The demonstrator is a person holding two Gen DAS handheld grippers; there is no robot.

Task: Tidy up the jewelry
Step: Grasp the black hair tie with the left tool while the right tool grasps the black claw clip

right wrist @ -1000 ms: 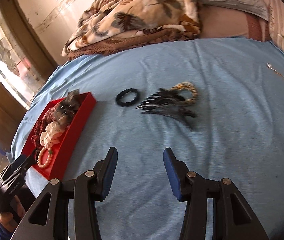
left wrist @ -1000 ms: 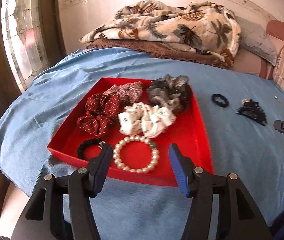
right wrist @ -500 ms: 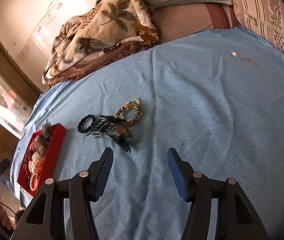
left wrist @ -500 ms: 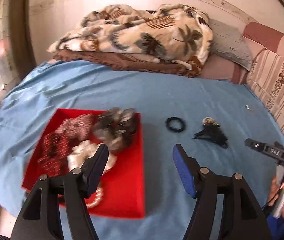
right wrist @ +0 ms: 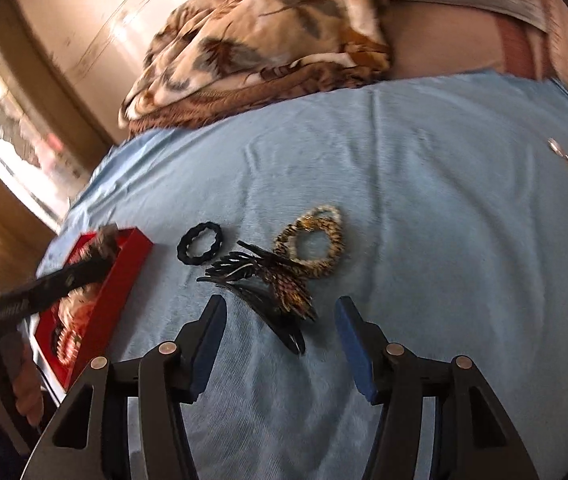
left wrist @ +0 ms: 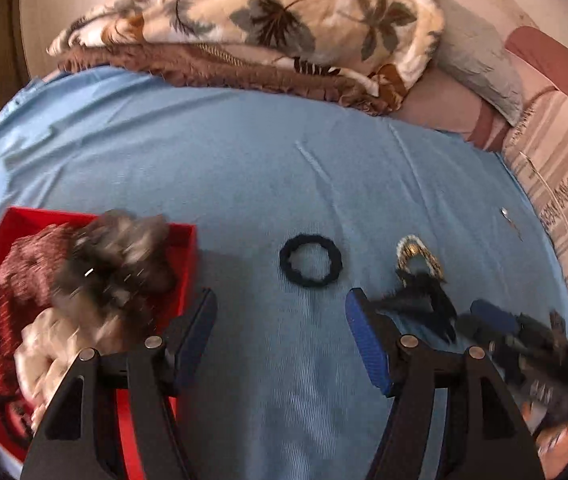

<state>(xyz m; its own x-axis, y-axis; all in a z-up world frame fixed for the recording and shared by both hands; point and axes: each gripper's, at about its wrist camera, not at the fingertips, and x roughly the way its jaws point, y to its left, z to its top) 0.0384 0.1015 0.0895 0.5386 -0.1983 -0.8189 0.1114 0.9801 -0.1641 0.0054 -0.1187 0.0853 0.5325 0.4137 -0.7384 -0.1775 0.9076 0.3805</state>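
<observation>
A red tray point(left wrist: 186, 240) at the left holds several scrunchies and a pearl bracelet; it also shows in the right wrist view point(right wrist: 124, 280). A black hair tie point(left wrist: 310, 260) point(right wrist: 200, 246) lies on the blue sheet right of the tray. Black claw clips point(left wrist: 428, 300) point(right wrist: 268, 292) and a gold beaded bracelet point(left wrist: 418, 254) point(right wrist: 312, 242) lie further right. My left gripper point(left wrist: 280, 320) is open and empty, just short of the hair tie. My right gripper point(right wrist: 280, 324) is open and empty, with the clips between and ahead of its fingers.
A leaf-print blanket point(left wrist: 268, 16) and pillows point(left wrist: 476, 64) are piled at the far side of the blue bed sheet point(left wrist: 244, 160). A small silver pin point(left wrist: 510, 220) point(right wrist: 564, 158) lies at the far right. A window is at the left.
My left gripper has swung right from over the tray toward the black hair tie. My right gripper has moved in close to the claw clips. Both stayed open.
</observation>
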